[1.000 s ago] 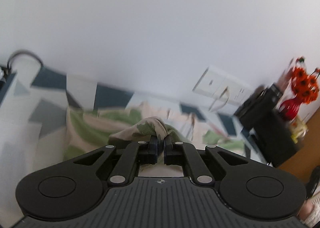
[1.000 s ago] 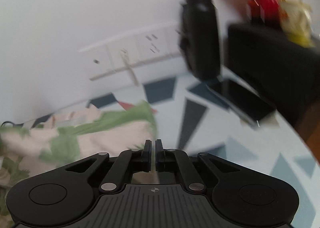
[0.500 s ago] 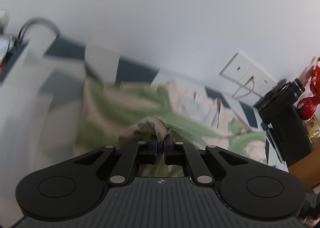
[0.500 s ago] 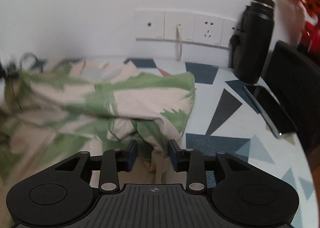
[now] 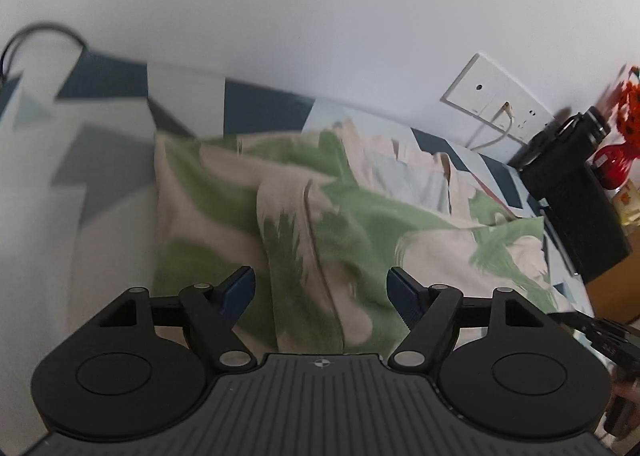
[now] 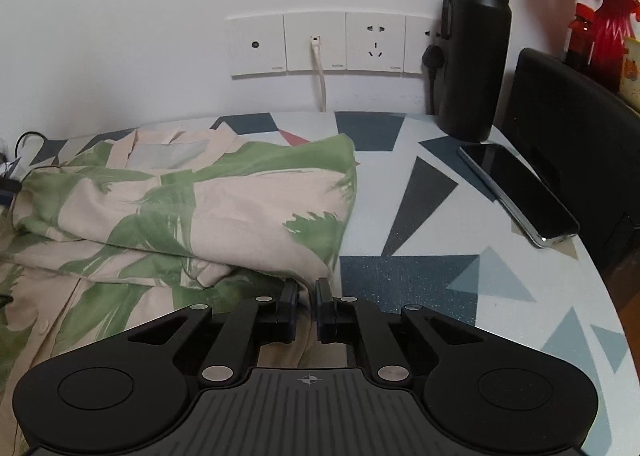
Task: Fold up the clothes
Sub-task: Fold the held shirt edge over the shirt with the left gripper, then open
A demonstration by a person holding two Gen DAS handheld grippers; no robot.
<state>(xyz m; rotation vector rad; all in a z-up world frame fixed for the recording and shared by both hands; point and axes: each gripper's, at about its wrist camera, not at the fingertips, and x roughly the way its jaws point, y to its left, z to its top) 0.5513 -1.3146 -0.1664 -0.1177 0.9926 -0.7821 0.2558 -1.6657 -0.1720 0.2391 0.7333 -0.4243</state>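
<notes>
A cream shirt with green leaf print (image 5: pixel 360 224) lies partly folded on the patterned table (image 6: pixel 420 216). My left gripper (image 5: pixel 322 288) hovers just above the shirt's folded part. Its jaws are opening wide, the cloth lies below and between them, and the pads do not press on it. In the right wrist view the shirt (image 6: pixel 200 208) shows a folded upper layer with the collar at the back. My right gripper (image 6: pixel 307 294) is at the shirt's near right edge. Its jaws are closing and pinch a thin fold of cloth.
A black bottle (image 6: pixel 474 56) stands at the back right by the wall sockets (image 6: pixel 316 44), where a white cable is plugged in. A phone (image 6: pixel 520 192) lies near the table's right edge beside a black chair back (image 6: pixel 568 128). A red vase (image 6: pixel 608 36) stands behind.
My left gripper has let go of the bunched cloth and opened wide, sinking toward the shirt. My right gripper opened beside the shirt's edge, then closed onto the cloth there.
</notes>
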